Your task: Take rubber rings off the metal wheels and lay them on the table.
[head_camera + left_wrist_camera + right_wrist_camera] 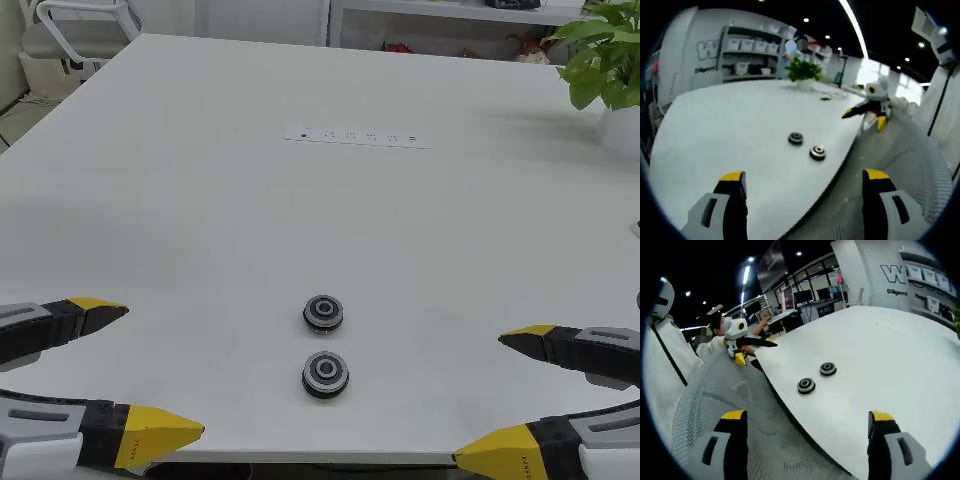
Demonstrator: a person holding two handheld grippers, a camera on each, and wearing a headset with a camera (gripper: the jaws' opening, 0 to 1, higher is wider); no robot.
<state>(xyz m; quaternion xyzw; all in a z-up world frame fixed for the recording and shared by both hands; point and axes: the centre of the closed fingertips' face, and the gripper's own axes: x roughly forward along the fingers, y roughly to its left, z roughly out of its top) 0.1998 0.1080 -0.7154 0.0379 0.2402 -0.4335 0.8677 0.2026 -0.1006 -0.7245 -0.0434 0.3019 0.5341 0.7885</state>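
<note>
yellow-tipped left tool [162,370] and right tool [480,397] hang at the near edge of the worktop [250,200], each spread wide and holding nothing. between them the near wheel [325,374] lies flat, the far wheel [323,313] just behind it, not touching, dark rings on both. farther back lies a socket strip [358,135]; a plant [600,60] stands far right.
</note>
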